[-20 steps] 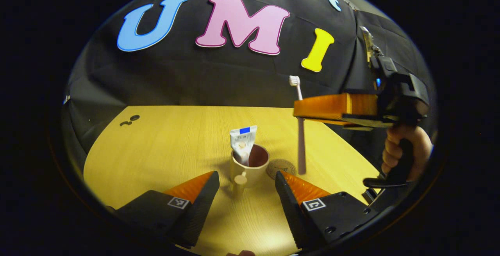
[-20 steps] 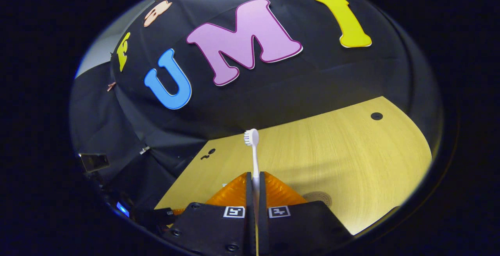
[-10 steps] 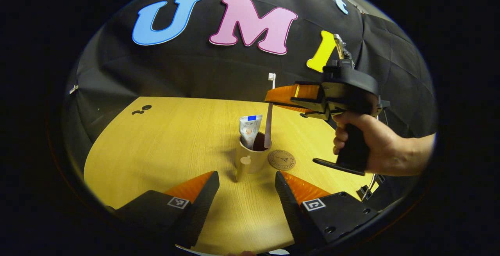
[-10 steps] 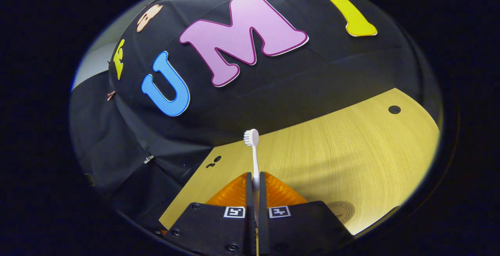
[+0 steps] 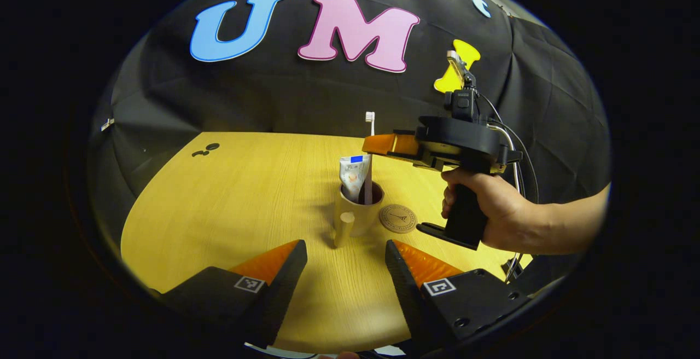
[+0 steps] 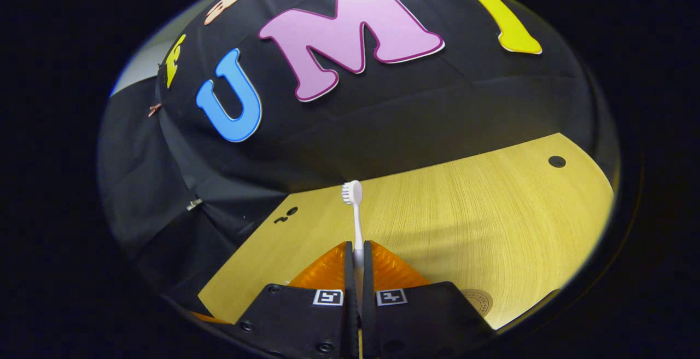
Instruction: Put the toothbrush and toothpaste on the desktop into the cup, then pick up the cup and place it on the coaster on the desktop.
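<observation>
A beige cup (image 5: pixel 356 217) with a handle stands mid-table, and the white toothpaste tube (image 5: pixel 353 175) sticks up out of it. Upright in my right gripper (image 5: pixel 372 145), which is shut on it, the toothbrush (image 5: pixel 370 162) has its lower end inside the cup. In the right gripper view the toothbrush (image 6: pixel 354 211) rises between the shut fingers of the right gripper (image 6: pixel 355 252). The round brown coaster (image 5: pixel 398 218) lies just right of the cup; its edge (image 6: pixel 478 301) peeks out low in the right gripper view. My left gripper (image 5: pixel 344 249) is open, in front of the cup with nothing between its fingers.
The yellow wooden table (image 5: pixel 240 195) has small dark holes near its far left (image 5: pixel 205 150) and, in the right gripper view, its far right (image 6: pixel 556 161). A person's hand (image 5: pixel 492 211) holds the right gripper's grip above the table's right side.
The right gripper moved left and down, bringing the toothbrush from beside the cup into it. The left gripper drew back from the cup, still open.
</observation>
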The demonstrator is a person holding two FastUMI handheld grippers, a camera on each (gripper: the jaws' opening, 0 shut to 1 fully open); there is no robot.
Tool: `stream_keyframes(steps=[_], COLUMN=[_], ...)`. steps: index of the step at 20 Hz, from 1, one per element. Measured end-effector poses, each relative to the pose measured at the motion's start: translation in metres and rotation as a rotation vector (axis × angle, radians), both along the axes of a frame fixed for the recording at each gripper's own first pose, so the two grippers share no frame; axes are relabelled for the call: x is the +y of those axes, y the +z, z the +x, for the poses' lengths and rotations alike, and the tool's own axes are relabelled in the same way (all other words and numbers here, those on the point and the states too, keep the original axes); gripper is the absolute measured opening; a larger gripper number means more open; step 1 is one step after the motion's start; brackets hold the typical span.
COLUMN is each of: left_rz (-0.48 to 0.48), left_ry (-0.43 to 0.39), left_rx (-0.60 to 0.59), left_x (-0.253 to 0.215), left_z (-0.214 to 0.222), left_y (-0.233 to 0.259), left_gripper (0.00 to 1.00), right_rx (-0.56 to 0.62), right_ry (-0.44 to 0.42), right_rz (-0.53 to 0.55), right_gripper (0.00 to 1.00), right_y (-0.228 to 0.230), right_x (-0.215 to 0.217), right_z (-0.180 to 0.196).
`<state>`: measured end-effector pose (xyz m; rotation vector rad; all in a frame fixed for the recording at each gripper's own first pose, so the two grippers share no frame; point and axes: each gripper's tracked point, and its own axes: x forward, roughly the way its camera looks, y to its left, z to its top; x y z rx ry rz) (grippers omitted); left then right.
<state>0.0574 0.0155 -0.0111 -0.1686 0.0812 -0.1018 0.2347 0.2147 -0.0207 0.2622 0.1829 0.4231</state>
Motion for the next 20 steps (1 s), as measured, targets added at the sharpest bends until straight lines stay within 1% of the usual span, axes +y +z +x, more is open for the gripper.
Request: stream_keyframes(steps=[1, 2, 5, 6, 9, 10, 13, 14, 15, 16, 17, 18, 19, 20], left_rz=[-0.004, -0.008, -0.007, -0.005, 0.005, 0.010, 0.023, 0.025, 0.027, 0.032, 0.041, 0.051, 0.062, 0.074], left_ry=[-0.001, -0.005, -0.017, -0.024, -0.033, -0.039, -0.043, -0.047, -0.051, -0.053, -0.054, -0.060, -0.065, -0.070], left_rx=[0.000, 0.001, 0.016, 0.027, 0.050, 0.058, 0.078, 0.086, 0.098, 0.107, 0.117, 0.126, 0.140, 0.158], left_x=[-0.001, -0.002, -0.005, -0.007, -0.008, -0.010, -0.011, -0.012, -0.013, -0.013, -0.013, -0.014, -0.013, -0.014], left_z=[0.001, 0.003, 0.010, 0.015, 0.025, 0.027, 0.034, 0.038, 0.041, 0.044, 0.048, 0.053, 0.056, 0.060], left_y=[0.001, -0.001, -0.004, -0.006, -0.011, -0.014, -0.017, -0.019, -0.019, -0.021, -0.022, -0.023, -0.024, -0.025], left_gripper=[0.89, 0.89, 0.89, 0.89, 0.90, 0.89, 0.90, 0.89, 0.90, 0.89, 0.90, 0.90, 0.90, 0.90], right_rx=[0.000, 0.003, 0.043, 0.062, 0.102, 0.111, 0.146, 0.159, 0.172, 0.183, 0.193, 0.202, 0.213, 0.226], right_ry=[0.004, 0.009, 0.019, 0.019, 0.030, 0.037, 0.034, 0.030, 0.028, 0.026, 0.028, 0.027, 0.028, 0.027], right_rz=[-0.011, -0.012, -0.026, -0.037, -0.042, -0.031, 0.002, 0.010, 0.018, 0.024, 0.026, 0.023, 0.016, 0.007], right_gripper=[0.07, 0.10, 0.13, 0.18, 0.22, 0.26, 0.33, 0.40, 0.43, 0.31, 0.49, 0.36, 0.36, 0.53], right_y=[-0.001, -0.001, -0.012, -0.015, -0.026, -0.027, -0.031, -0.033, -0.035, -0.039, -0.043, -0.048, -0.055, -0.062], right_x=[-0.001, 0.000, -0.002, -0.004, -0.005, -0.005, -0.014, -0.019, -0.025, -0.031, -0.038, -0.046, -0.055, -0.063], right_z=[-0.004, -0.007, -0.017, -0.023, -0.034, -0.039, -0.052, -0.058, -0.063, -0.070, -0.078, -0.086, -0.095, -0.102])
